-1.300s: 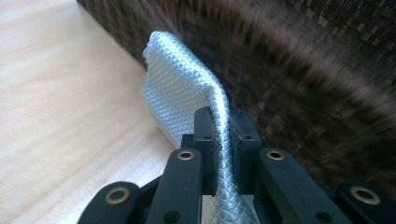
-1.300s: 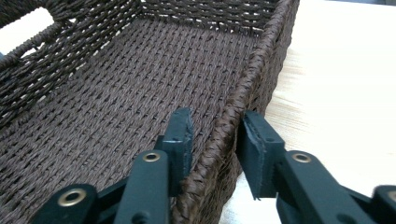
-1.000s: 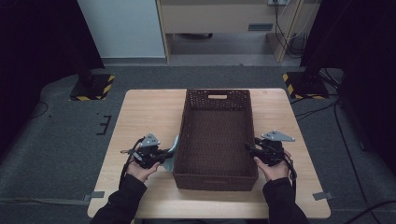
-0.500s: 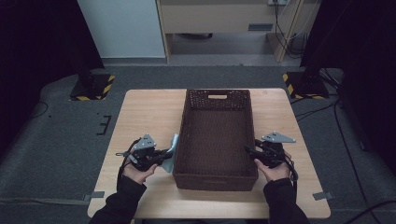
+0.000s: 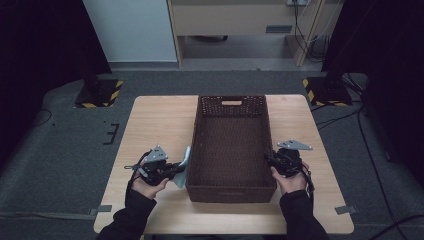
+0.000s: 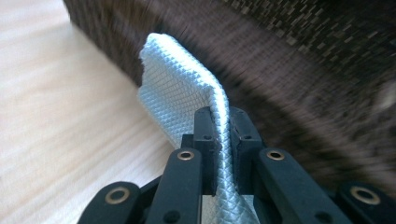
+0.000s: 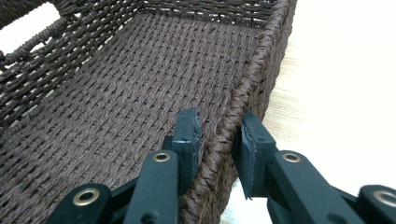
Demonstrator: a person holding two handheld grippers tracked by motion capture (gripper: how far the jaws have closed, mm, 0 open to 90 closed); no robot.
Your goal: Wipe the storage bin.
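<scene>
Item: woven basket (image 5: pixel 231 150) — dark brown, rectangular, open-topped and empty, standing lengthwise at the middle of the light wooden worktop (image 5: pixel 160 120), a handle slot in its far end wall. Item: pale blue-grey cloth (image 5: pixel 184 165) — textured weave, held upright just beside the basket's left wall near the front corner; in the left gripper view it rises between the jaws and folds over towards the wicker. Left gripper (image 5: pixel 176 171) — clenched on the cloth, pads pinching the fabric, no change in its grip over the last second; compared with the earlier high views it sits a shade lower and closer to the person, a small shift only. Right gripper (image 7: pixel 217 135) — astride the basket's right rim, one jaw inside the wall and one outside; its jaws have just been closing, with the braided rim between them, and in the right gripper view the inner pad lies against the weave while a narrow gap shows at the outer pad, so the clamp reads as not quite made. Right hand (image 5: pixel 289 176) unmoved. Judgement: the basket is being steadied from the right so that the cloth can go in from the left — the cloth is not yet over the rim, the deposit not yet begun
</scene>
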